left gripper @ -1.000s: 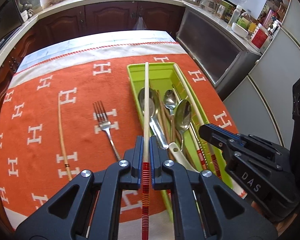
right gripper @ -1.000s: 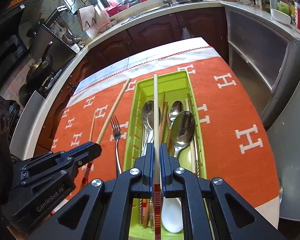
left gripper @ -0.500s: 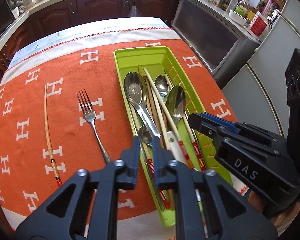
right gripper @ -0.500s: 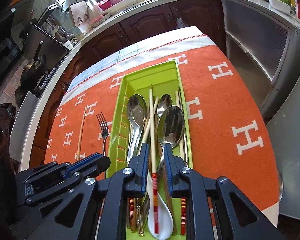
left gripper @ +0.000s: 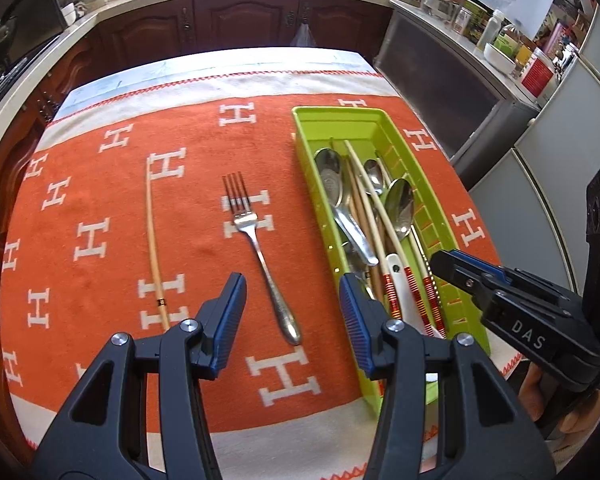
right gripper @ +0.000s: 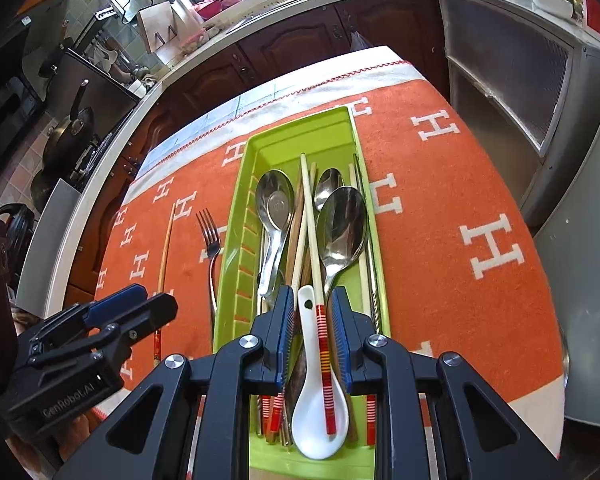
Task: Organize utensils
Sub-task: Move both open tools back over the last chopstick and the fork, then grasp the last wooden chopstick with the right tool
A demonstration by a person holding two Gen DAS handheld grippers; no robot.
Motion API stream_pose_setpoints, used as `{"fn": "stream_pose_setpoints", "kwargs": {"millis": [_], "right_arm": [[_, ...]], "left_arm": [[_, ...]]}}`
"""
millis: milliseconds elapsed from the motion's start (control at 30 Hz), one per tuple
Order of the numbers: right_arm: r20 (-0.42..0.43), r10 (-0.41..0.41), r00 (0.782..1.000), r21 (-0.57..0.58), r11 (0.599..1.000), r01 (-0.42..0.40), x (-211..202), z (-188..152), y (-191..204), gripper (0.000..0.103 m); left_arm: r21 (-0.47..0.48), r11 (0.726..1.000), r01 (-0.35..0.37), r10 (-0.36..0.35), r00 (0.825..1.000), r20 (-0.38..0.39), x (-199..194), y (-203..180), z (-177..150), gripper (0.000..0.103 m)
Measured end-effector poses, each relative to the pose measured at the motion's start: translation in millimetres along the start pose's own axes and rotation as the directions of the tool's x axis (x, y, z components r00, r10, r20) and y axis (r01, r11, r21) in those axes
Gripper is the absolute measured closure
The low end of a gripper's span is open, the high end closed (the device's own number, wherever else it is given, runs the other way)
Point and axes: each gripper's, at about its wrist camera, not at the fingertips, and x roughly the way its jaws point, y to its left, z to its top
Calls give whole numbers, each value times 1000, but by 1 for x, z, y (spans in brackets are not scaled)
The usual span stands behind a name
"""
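A green utensil tray (left gripper: 436,216) (right gripper: 236,280) lies on the orange cloth, holding several metal spoons, a white ceramic spoon (right gripper: 318,404) and several chopsticks with red-striped ends. A metal fork (left gripper: 256,248) (right gripper: 212,248) and one wooden chopstick (left gripper: 153,240) (right gripper: 165,248) lie on the cloth left of the tray. My left gripper (left gripper: 292,312) is open and empty above the fork's handle end. My right gripper (right gripper: 310,328) is open above the tray's near end, with a chopstick (right gripper: 314,240) lying in the tray between its fingers.
The table carries an orange cloth (left gripper: 100,208) with white H marks. Dark cabinets and a countertop run behind it. A grey appliance (left gripper: 440,80) stands close to the table's right side. The right gripper shows in the left wrist view (left gripper: 500,300).
Both grippers held a chopstick a second ago and have let them go into the tray. Both have since opened; the left has opened wide and shifted left over the fork.
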Motion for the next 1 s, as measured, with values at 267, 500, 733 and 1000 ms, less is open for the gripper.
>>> {"fn": "stream_pose_setpoints", "kwargs": {"millis": [267, 500, 733, 1000], "right_arm": [[9, 21, 1000, -33, 999, -21, -17, -16, 19, 84], [27, 15, 1000, -89, 996, -13, -28, -22, 48, 65], [28, 18, 999, -173, 985, -12, -33, -22, 81, 65], [27, -38, 999, -266, 963, 43, -17, -19, 121, 63]], "left_arm": [[-53, 998, -42, 42, 999, 11, -15, 32, -15, 55], [-95, 993, -67, 71, 996, 45, -32, 57, -25, 55], [-138, 988, -75, 82, 996, 44, -37, 82, -33, 54], [-193, 978, -77, 84, 996, 31, -29, 114, -37, 54]]}}
